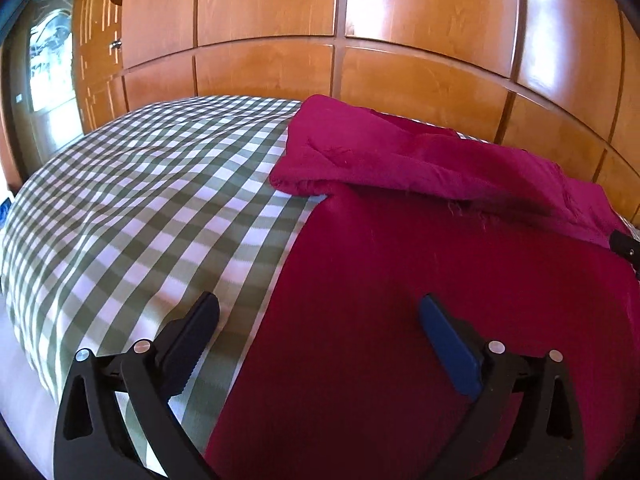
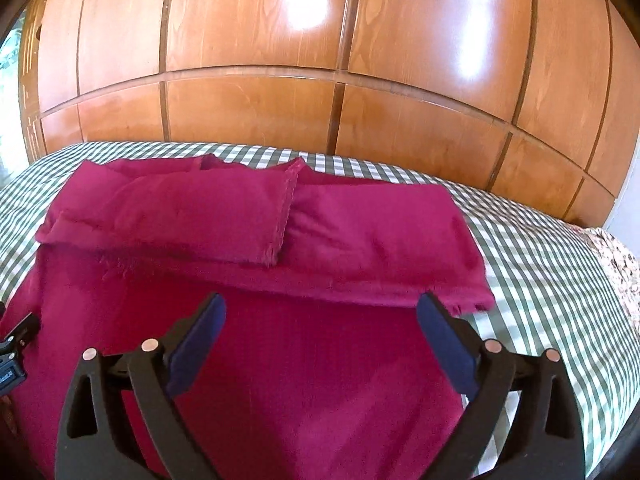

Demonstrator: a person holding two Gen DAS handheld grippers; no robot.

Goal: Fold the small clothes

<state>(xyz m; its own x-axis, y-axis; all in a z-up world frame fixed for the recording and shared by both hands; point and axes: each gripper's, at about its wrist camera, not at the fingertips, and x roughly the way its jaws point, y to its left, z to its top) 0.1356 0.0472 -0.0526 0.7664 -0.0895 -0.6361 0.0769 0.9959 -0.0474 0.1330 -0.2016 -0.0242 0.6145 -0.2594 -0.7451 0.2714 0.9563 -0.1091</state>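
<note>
Plainly soft, light and limp, the cloth [image 2: 256, 360] lay on the bed [image 2: 540, 248] with its far edge folded over, so its frayed near corners looked best to pinch, while both left gripper [image 1: 320, 312] and right gripper [image 2: 320, 312] hovered with fingers wide, holding nothing.

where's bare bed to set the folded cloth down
Widest free patch: checked sheet left of the red cloth, reaching the wooden wardrobe. A narrower strip lies right of the cloth. The middle is covered, with the left gripper and right gripper open over it.
</note>
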